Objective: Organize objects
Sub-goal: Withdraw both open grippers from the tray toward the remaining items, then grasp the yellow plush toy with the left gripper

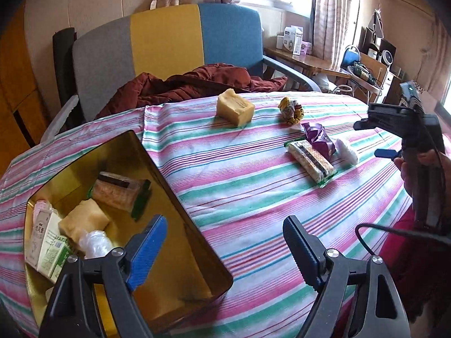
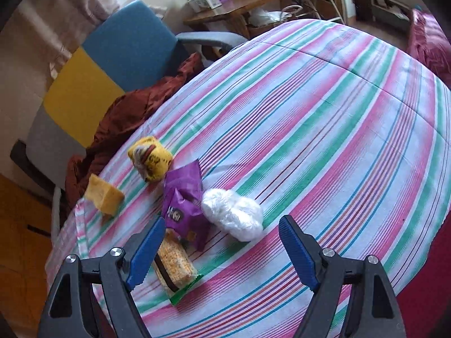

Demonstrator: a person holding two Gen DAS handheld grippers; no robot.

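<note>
Scene: a gold tin (image 1: 180, 208) sits at the left of the striped worktop (image 1: 253, 197), already holding a cracker pack, a yellow block, a carton and a clear bag.
Still loose: a yellow block (image 1: 235, 106), a crumpled yellow wrapper (image 1: 291, 110), a purple snack bag (image 1: 321, 140), a cracker pack (image 1: 310, 161) and a white plastic bundle (image 1: 348, 150), all well apart from the tin.
Left hand-held gripper (image 1: 222, 246): released, nothing between its fingers, hanging over the tin's near right edge.
Right hand-held gripper (image 2: 222, 246): released and empty, poised just above the cracker pack, purple snack bag and white plastic bundle (its left finger hides part of the pack).
Step in hand: apparently between placements, with the right side lining up a pick.
Next move calls for: descending onto one item only, likely the bundle or the pack, closing, then carrying it to the tin.
</note>
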